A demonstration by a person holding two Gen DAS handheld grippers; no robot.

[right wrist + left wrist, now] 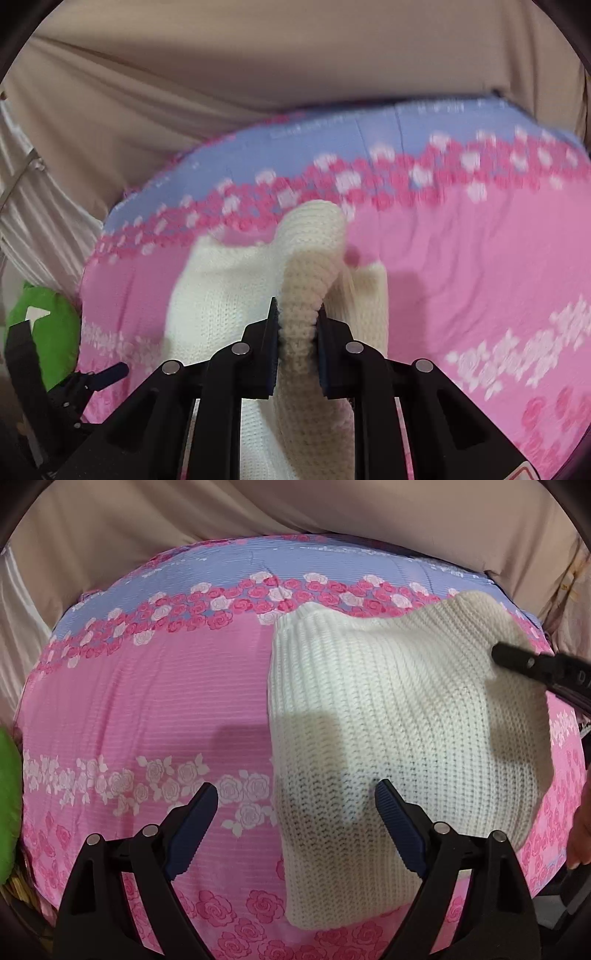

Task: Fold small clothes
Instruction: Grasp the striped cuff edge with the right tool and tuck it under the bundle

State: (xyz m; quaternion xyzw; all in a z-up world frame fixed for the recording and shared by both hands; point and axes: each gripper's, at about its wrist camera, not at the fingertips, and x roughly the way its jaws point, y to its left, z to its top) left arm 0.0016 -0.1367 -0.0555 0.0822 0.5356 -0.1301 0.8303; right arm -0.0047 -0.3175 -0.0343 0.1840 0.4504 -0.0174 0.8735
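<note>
A cream knitted garment (pixel 399 716) lies on a pink floral cloth (pixel 147 701), on its right half in the left wrist view. My left gripper (pixel 295 808) is open and empty, hovering over the garment's near left edge. My right gripper (pixel 297 325) is shut on a bunched fold of the knitted garment (pixel 310 266) and lifts it off the rest of the garment. The right gripper also shows in the left wrist view (pixel 517 661), at the garment's far right. The left gripper shows in the right wrist view (pixel 107 373) at the lower left.
The pink and blue floral cloth (pixel 461 277) covers the work surface. Beige fabric (pixel 295 506) hangs behind it. A green item (pixel 7 797) sits at the left edge, also in the right wrist view (pixel 48 325). A hand (pixel 580 834) is at the right edge.
</note>
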